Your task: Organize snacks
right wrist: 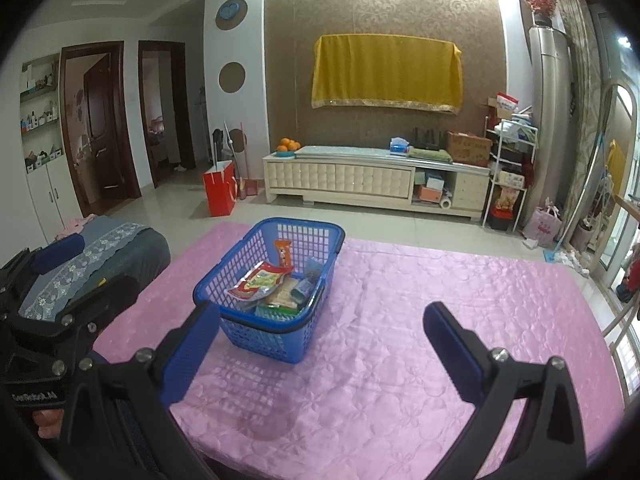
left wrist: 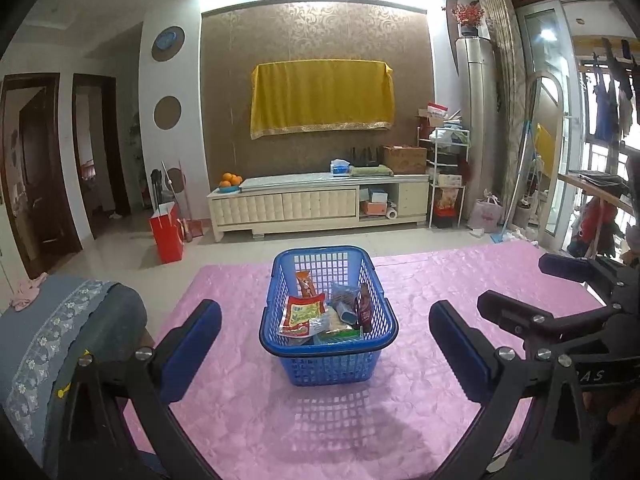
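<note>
A blue plastic basket (left wrist: 328, 368) (right wrist: 260, 340) stands on a table covered with pink quilted cloth (left wrist: 440, 280) (right wrist: 440, 280). Inside it lie several snack packets: a red-and-white one (left wrist: 300, 314) (right wrist: 256, 280), an orange stick pack (left wrist: 306, 284) (right wrist: 283, 254) and a dark brown one (left wrist: 364, 308). My left gripper (left wrist: 324, 309) is open wide, nearer than the basket, with nothing between its fingers. My right gripper (right wrist: 322, 312) is also open and empty, to the right of the basket. Each gripper shows in the other's view: the right gripper (left wrist: 516, 279), the left gripper (right wrist: 103, 263).
A grey cushioned seat with a lace cover (left wrist: 60, 340) (right wrist: 100, 248) sits against the table's left side. Beyond the table's far edge is tiled floor with a red paper bag (left wrist: 166, 232) and a long cream TV cabinet (left wrist: 320, 204).
</note>
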The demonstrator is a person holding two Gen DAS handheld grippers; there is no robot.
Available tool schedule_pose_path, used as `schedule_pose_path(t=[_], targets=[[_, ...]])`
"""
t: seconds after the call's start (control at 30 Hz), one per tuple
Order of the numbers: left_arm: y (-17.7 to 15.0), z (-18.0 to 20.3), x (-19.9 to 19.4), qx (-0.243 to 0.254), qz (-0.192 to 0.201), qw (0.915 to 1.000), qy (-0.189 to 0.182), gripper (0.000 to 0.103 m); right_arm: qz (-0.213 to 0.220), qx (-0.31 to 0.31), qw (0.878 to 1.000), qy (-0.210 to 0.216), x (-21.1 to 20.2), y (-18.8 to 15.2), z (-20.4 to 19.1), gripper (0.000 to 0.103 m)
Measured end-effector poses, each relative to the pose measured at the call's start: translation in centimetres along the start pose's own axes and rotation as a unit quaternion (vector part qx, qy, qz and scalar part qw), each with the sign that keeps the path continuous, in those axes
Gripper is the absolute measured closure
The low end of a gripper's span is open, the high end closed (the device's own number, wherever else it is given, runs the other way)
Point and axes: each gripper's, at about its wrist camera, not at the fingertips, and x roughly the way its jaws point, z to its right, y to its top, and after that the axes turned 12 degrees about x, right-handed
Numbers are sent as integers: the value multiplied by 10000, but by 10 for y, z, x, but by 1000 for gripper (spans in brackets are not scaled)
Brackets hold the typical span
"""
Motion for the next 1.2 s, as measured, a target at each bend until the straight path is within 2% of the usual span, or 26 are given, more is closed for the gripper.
schedule_pose_path(t=[0.23,1.2], targets=[[-2,-3,-1,-147,-61,9998,-139,0,0,4,10000,16,-2,-1,0,0],[-6,-10,-1,-273,-122,9995,-140,0,-53,68,9999,74,-14,7,2,0]])
